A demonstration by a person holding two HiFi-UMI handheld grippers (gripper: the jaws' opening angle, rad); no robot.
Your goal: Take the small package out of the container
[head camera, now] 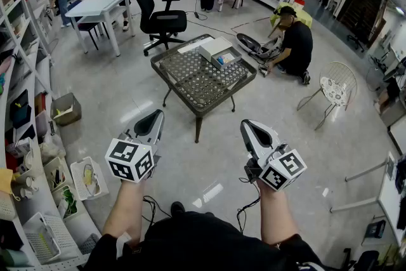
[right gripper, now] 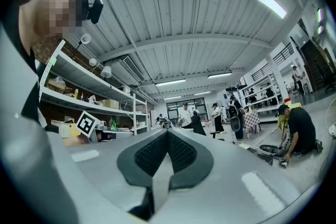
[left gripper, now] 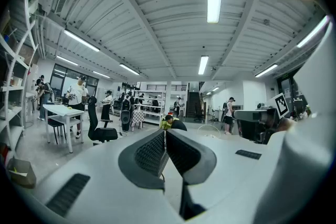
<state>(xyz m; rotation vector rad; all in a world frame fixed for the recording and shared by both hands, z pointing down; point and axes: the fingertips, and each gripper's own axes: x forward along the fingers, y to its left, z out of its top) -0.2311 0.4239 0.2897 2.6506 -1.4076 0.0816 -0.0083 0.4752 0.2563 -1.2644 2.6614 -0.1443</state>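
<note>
Small package point(head camera: 223, 61) sits way over in the open white container point(head camera: 212, 47), which is on the far end of the dark mesh table point(head camera: 196, 85), well apart from both grippers. It looks like a little blue and yellow thing in there, but it's too small to make out properly.

My read is the task hasn't really kicked off yet; this is the approach step at most. Left gripper point(head camera: 154, 116) and right gripper point(head camera: 249, 128) hang close in front of the person, over bare floor on the near side of the table, pointing roughly level towards it. Both have their jaws pressed together with nothing between them, and each gripper view shows that pretty clearly.

Next move, I'd guess: walk up to the table, bring one gripper over the far end and above the container, and spread its jaws before coming down so they can pinch the package. The table looks low, so it'll probably take a good reach down. The container seems light too, so the other gripper may need to steady it.
</note>
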